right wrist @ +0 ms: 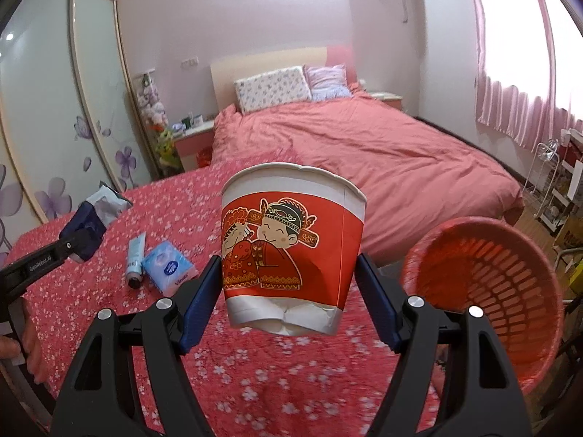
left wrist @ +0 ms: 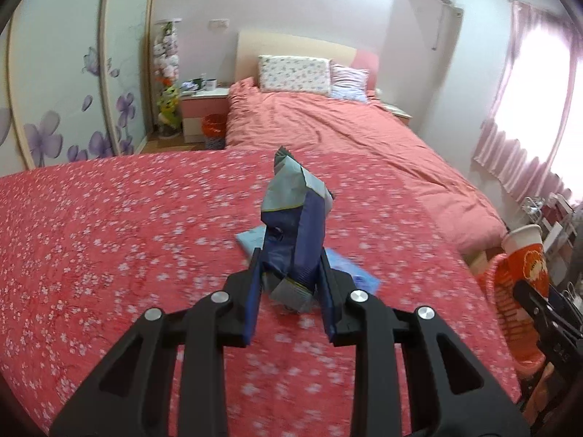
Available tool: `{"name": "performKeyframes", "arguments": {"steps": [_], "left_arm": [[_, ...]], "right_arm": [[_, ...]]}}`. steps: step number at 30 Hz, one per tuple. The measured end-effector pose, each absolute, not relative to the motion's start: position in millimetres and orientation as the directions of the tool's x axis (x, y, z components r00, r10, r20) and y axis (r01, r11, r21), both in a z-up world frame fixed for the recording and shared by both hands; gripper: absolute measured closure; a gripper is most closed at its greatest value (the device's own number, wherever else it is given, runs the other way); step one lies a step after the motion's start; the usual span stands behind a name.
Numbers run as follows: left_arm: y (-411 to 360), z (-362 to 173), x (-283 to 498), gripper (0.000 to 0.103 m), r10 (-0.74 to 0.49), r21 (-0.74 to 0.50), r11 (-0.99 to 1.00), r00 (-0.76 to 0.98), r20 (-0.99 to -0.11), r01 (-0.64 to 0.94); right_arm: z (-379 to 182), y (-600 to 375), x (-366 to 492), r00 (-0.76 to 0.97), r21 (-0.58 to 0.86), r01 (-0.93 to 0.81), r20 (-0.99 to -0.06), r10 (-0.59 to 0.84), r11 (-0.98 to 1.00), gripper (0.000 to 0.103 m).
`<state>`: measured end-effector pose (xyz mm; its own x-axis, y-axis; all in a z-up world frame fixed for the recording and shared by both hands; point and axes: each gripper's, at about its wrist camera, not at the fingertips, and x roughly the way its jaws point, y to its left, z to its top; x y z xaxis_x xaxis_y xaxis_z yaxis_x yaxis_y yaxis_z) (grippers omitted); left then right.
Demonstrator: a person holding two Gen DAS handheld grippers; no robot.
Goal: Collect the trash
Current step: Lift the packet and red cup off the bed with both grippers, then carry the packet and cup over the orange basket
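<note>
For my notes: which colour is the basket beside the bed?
Orange-red, with a slotted mesh wall; the right wrist view shows it best.

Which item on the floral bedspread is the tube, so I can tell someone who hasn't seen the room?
Start at the red floral bedspread in the foreground. Left of the paper cup held by the right gripper, two items lie side by side. The tube is the slim pale blue one with a black cap, just left of the flat blue tissue pack.

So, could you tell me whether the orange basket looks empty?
Apparently empty: the right wrist view looks into the orange basket and shows only bare mesh wall, though its bottom is hidden.
</note>
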<state>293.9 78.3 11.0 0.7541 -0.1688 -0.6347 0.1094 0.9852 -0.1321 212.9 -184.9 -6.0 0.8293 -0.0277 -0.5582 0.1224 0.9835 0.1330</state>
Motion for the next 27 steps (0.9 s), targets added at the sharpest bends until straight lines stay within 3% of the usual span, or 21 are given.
{"name": "performKeyframes", "arguments": {"steps": [14, 27], "left_arm": [[-15, 34, 253, 0.075, -0.343, -0.161, 0.937, 0.735, -0.585, 0.310], [-112, 32, 233, 0.075, -0.493, -0.211, 0.860, 0.654, -0.574, 0.464]], "right_arm": [[17, -235, 166, 0.877, 0.100, 0.245, -0.447, -0.177, 0.964, 0.030], [11, -286, 147, 0.857, 0.131, 0.378, -0.425, -0.293, 0.917, 0.030]]}}
